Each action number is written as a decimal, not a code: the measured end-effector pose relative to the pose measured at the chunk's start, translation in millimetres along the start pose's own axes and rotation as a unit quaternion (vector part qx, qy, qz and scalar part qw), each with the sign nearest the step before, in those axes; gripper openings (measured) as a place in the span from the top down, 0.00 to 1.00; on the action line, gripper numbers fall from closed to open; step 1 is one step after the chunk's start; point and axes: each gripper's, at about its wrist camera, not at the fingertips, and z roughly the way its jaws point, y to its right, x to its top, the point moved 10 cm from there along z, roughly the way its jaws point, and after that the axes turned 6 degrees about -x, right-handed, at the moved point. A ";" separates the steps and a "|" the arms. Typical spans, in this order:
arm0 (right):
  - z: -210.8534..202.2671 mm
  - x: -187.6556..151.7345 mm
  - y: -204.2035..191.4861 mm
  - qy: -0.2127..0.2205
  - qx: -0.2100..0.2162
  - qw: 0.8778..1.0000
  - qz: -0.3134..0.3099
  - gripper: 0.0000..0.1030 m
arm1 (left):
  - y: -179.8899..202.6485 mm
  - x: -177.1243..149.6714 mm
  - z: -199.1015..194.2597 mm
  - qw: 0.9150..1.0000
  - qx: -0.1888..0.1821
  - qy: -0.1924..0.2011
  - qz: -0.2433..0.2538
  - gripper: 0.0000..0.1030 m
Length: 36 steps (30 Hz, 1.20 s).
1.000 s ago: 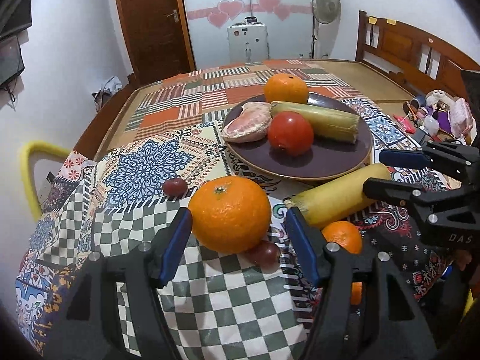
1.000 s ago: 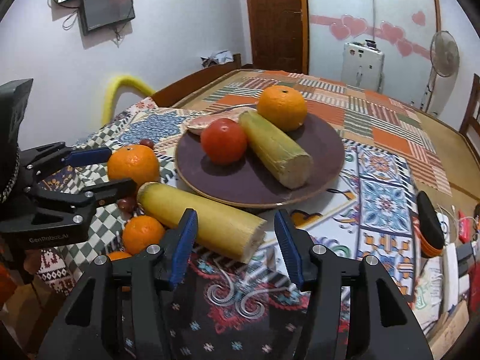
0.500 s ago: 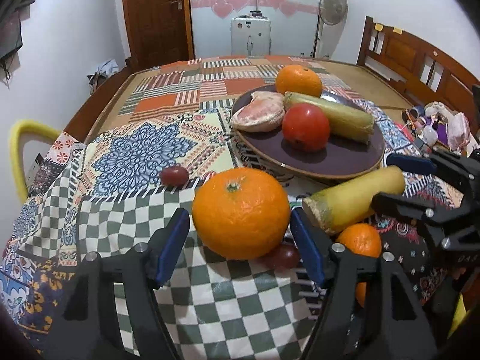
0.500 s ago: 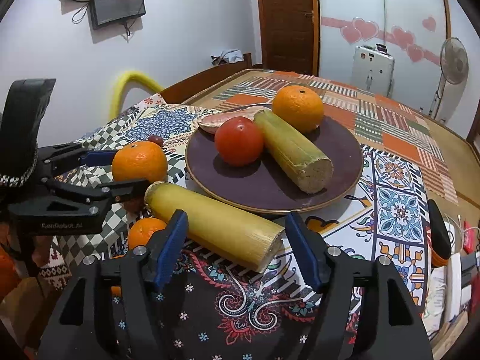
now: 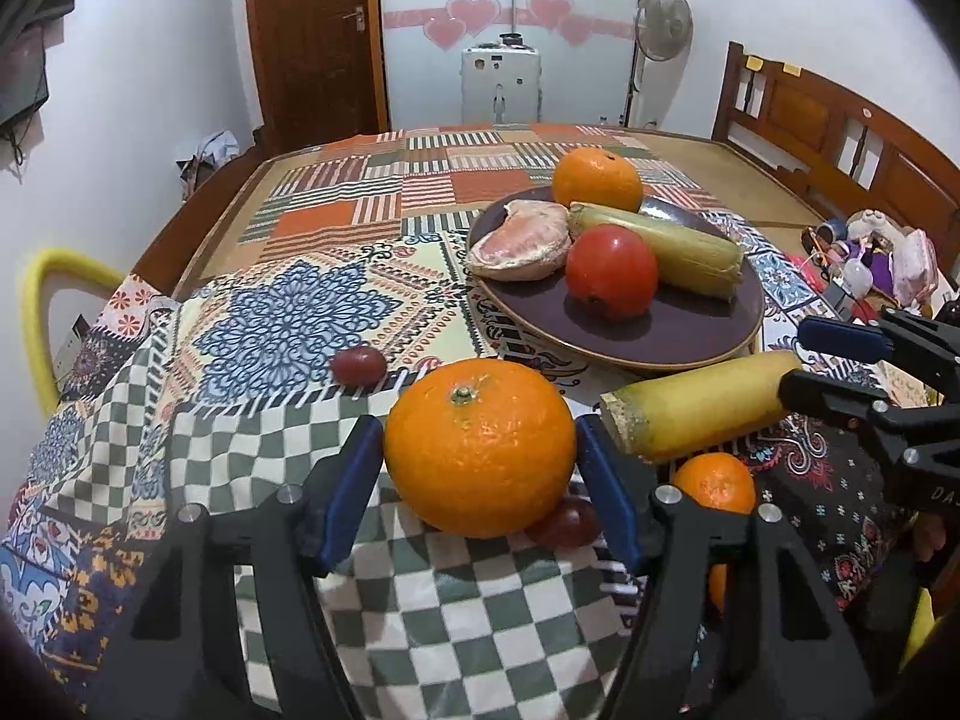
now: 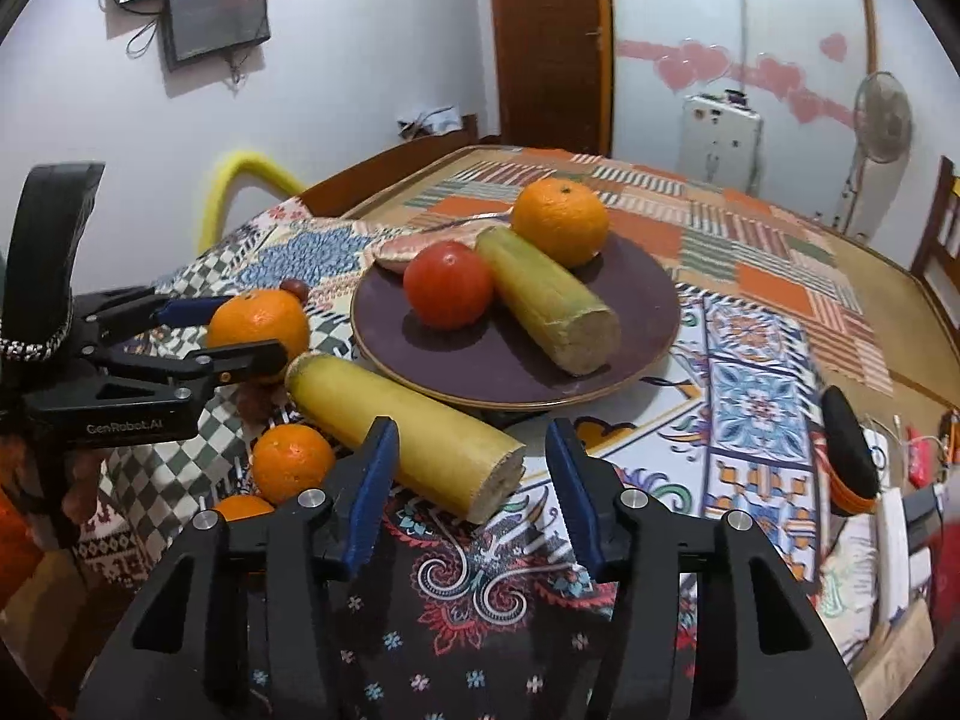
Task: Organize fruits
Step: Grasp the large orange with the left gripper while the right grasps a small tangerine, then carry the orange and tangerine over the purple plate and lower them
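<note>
A big orange sits on the tablecloth between the open fingers of my left gripper; the pads stand at its sides with no clear squeeze. It also shows in the right wrist view. My right gripper is open around the near end of a yellow sugarcane piece, which also shows in the left wrist view. The dark plate holds an orange, a red tomato, a pomelo segment and a second cane piece.
A small orange and two dark red fruits lie on the cloth near the big orange. Another small orange lies at the cloth's edge. Clutter sits at the right table edge. A yellow chair back stands left.
Both grippers have moved forward: the left fingers now flank the big orange, the right fingers reach around the cane piece's end. The fruits have not moved.
</note>
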 end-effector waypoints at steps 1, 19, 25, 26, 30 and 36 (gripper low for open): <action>-4.4 0.7 -1.6 0.003 0.000 1.000 0.000 0.54 | -1.6 -0.5 -5.9 1.000 0.001 0.003 -0.003 0.37; -18.2 -28.2 -75.3 -0.003 0.029 0.999 -0.012 0.54 | -8.6 -34.4 -79.9 1.000 -0.004 0.027 -0.010 0.37; -4.4 -40.3 -83.3 -0.023 0.040 0.999 -0.005 0.54 | -6.5 -50.2 -82.3 1.000 -0.011 0.019 -0.011 0.37; -3.6 -41.0 -84.2 -0.024 0.038 0.999 -0.007 0.57 | -5.6 -51.2 -81.8 1.000 -0.012 0.018 -0.011 0.37; -2.0 -42.5 -82.2 -0.028 0.032 0.999 -0.010 0.67 | -4.1 -52.5 -79.3 1.000 -0.015 0.017 -0.012 0.37; -8.3 -43.0 -78.6 -0.026 0.042 0.999 -0.007 0.69 | 0.7 -48.4 -75.5 1.000 -0.019 0.017 -0.013 0.37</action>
